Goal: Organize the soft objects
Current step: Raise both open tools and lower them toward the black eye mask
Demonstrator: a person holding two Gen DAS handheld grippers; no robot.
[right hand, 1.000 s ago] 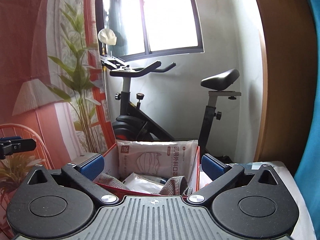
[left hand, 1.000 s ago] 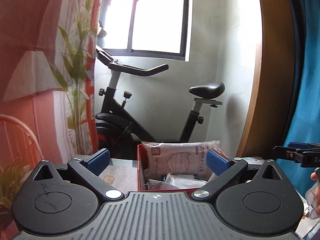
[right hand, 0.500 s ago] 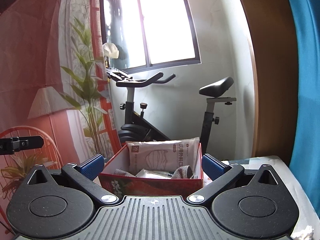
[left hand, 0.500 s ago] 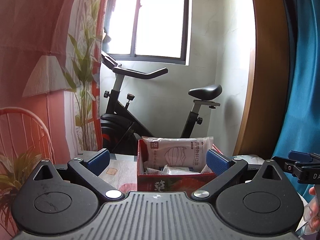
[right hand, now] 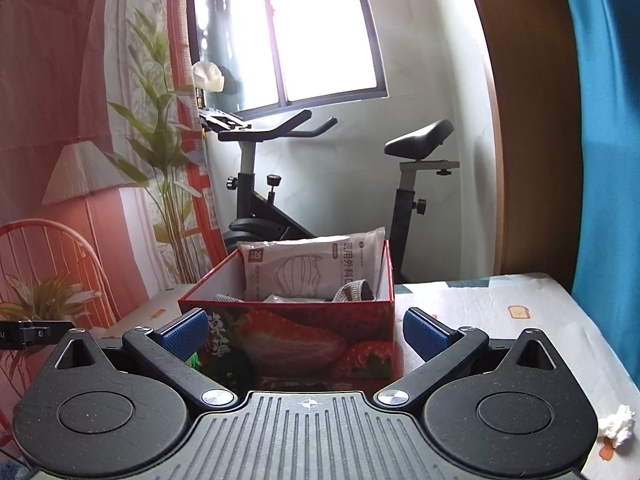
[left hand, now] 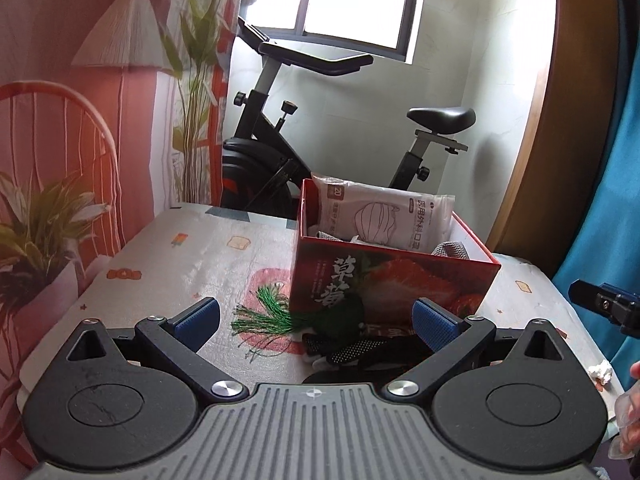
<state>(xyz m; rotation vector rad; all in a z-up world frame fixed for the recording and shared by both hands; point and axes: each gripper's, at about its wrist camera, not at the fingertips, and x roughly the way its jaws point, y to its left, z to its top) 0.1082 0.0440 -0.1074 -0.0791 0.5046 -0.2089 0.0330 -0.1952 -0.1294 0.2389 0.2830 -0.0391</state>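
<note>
- Both tongs are spread wide and hold nothing: the left gripper (left hand: 316, 318) hangs over the near part of the table, the right gripper (right hand: 306, 330) sits low, just in front of the box.
- Between the left gripper's blue pads (left hand: 198, 317) lie the loose soft things: a green tassel (left hand: 264, 316) fanned out on the cloth, and beside it a black item with white dots (left hand: 352, 350), perhaps a glove or sock; I cannot tell which.
- Both lie against the foot of the strawberry box (left hand: 394, 280), so my guess is they are next in line to go in, and the wide jaws suit a bunched, floppy pick.
- Inside the box a pack of surgical masks (left hand: 384, 216) stands propped against the far wall, with grey mesh fabric (right hand: 354, 292) draped near the right wall, so the sorting looks partly done.
- A crumpled white tissue (right hand: 616, 426) sits well apart, near the right edge of the patterned tablecloth (left hand: 200, 256), possibly another item to gather.
- An exercise bike (right hand: 280, 184) stands behind the table under the window, clear of the work.
</note>
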